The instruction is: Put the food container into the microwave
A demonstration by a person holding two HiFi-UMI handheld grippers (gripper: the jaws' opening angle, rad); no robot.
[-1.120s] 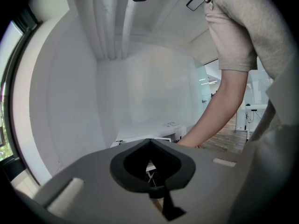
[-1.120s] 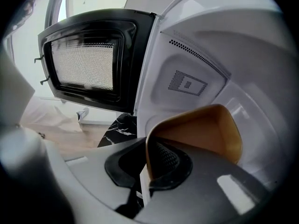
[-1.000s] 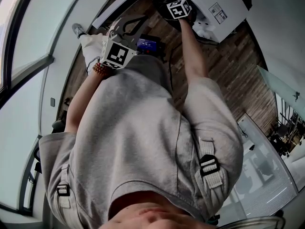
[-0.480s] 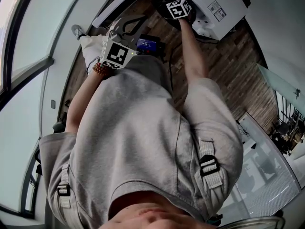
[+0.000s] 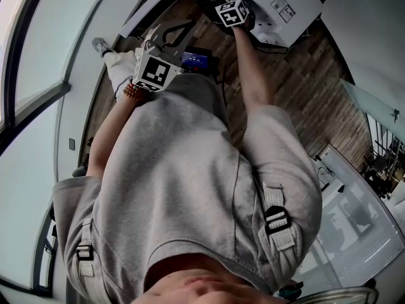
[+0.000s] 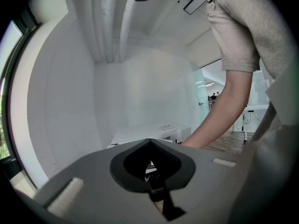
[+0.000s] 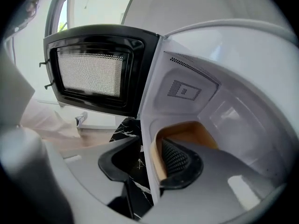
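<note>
In the head view, one microwave (image 5: 288, 8) is being reached into by the right gripper (image 5: 230, 11), while the left gripper (image 5: 172, 33), the other of the two counted, is being held low beside the person's body. In the left gripper view, its jaws are being shown pressed together on nothing. In the right gripper view, the single food container (image 7: 189, 132) is being pinched by its wall at the cavity mouth beside the one open door (image 7: 93, 71). It should be carried level, clear of the frame, and set well inside before being released.
</note>
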